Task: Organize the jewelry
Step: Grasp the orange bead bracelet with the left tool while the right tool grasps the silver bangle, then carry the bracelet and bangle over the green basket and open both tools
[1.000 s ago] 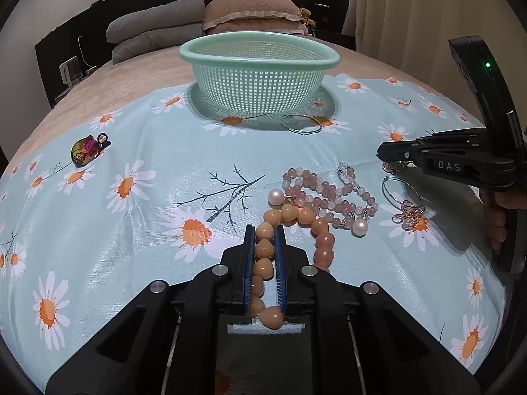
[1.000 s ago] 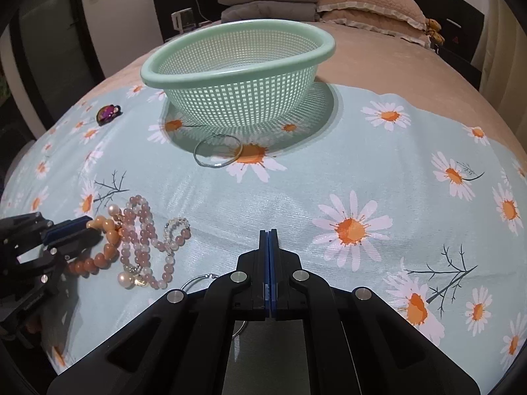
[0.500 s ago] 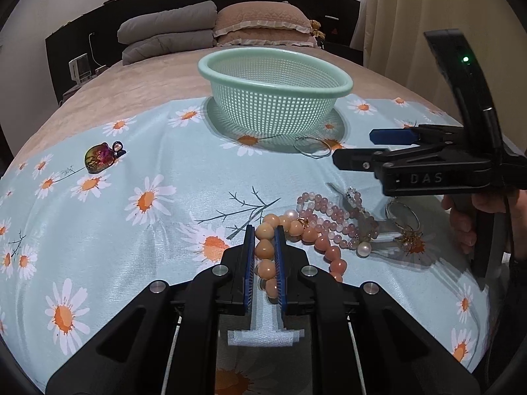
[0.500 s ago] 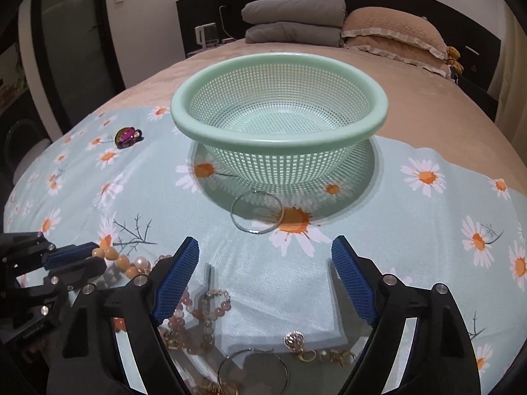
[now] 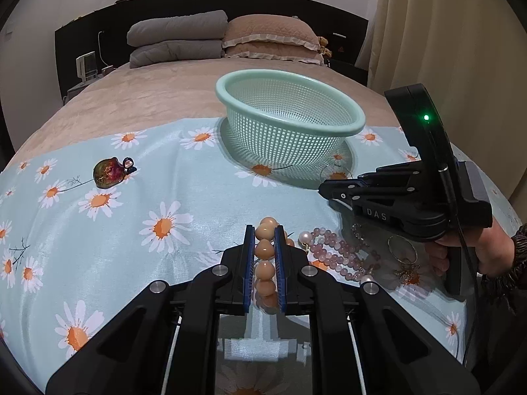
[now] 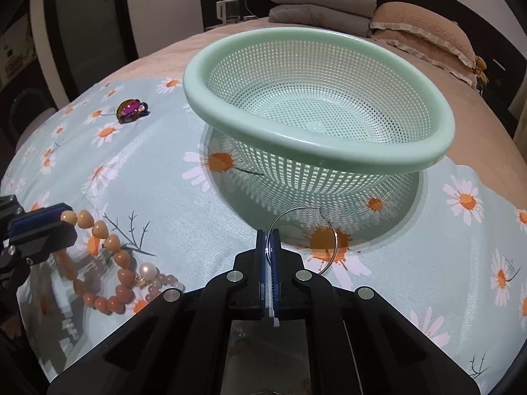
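Pinching orange bead strand (image 5: 264,253) in left tool (image 5: 265,230), right tool (image 6: 268,235) clamping hoop earring (image 6: 332,247)

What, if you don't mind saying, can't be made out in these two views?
- Left wrist view: the hoop the right tool holds is hidden by that tool.
- Right wrist view: the orange bead string is hidden where it enters the left tool.
- Left wrist view: the small earrings are too small to make out.

Grey pillows (image 5: 176,42), tan pillow (image 5: 270,38), curtain (image 5: 444,26)
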Motion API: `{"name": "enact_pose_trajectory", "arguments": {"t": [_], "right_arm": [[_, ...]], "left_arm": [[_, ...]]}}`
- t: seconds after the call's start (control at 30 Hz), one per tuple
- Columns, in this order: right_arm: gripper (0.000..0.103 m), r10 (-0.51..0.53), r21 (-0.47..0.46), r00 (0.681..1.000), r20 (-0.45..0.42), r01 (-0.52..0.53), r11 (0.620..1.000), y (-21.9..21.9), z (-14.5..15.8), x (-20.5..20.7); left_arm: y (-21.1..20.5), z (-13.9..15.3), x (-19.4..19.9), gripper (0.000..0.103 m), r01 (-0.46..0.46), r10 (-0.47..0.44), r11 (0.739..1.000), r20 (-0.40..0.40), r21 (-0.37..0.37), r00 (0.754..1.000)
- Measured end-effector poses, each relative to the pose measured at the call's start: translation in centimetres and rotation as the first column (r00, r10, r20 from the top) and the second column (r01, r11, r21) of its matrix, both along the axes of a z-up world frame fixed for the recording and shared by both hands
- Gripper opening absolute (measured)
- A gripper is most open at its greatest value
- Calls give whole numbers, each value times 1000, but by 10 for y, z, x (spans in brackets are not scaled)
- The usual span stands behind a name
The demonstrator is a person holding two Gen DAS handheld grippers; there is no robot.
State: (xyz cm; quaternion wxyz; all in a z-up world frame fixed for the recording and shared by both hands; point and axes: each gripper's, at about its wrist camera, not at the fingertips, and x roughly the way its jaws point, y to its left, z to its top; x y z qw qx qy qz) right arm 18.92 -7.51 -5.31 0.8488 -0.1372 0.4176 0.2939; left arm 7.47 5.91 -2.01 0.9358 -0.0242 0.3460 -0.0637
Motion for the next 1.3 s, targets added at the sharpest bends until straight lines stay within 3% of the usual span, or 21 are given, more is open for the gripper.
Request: {"name": "enact_pose_trajectory", "arguments": {"t": [0.23, 0.47, 0.8, 0.93, 1.07, 1.23, 1.27, 1.3], "right_arm": [[3, 4, 34, 1000, -19, -4, 999, -14, 6, -3], [3, 29, 99, 999, 28, -32, 995, -24, 46, -16], [3, 46, 166, 996, 79, -58, 984, -37, 89, -14], [3, 17, 205, 997, 80, -33, 978, -38, 94, 3], [3, 15, 223, 997, 74, -32, 974, -33, 93, 22], [4, 3, 226, 998, 67, -19, 974, -26, 86, 41], [5, -9, 223, 997, 71, -7, 975, -26, 85, 43], [9, -23, 214, 997, 70, 8, 977, -26, 84, 46]], "left_arm": [[5, 10, -1, 12, 6, -5, 999, 19, -41, 1000], [0, 38, -2, 12, 45, -41, 998, 77, -47, 996], [-1, 74, 30, 12, 85, -79, 996, 144, -39, 986], [-5, 90, 53, 12, 100, -97, 995, 183, -7, 978], [-4, 103, 79, 12, 124, -117, 992, 215, -21, 970], [-5, 102, 106, 13, 139, -134, 990, 233, -3, 963], [-4, 100, 110, 14, 136, -131, 991, 233, -8, 964], [-3, 97, 111, 24, 130, -125, 992, 232, -5, 965]]}}
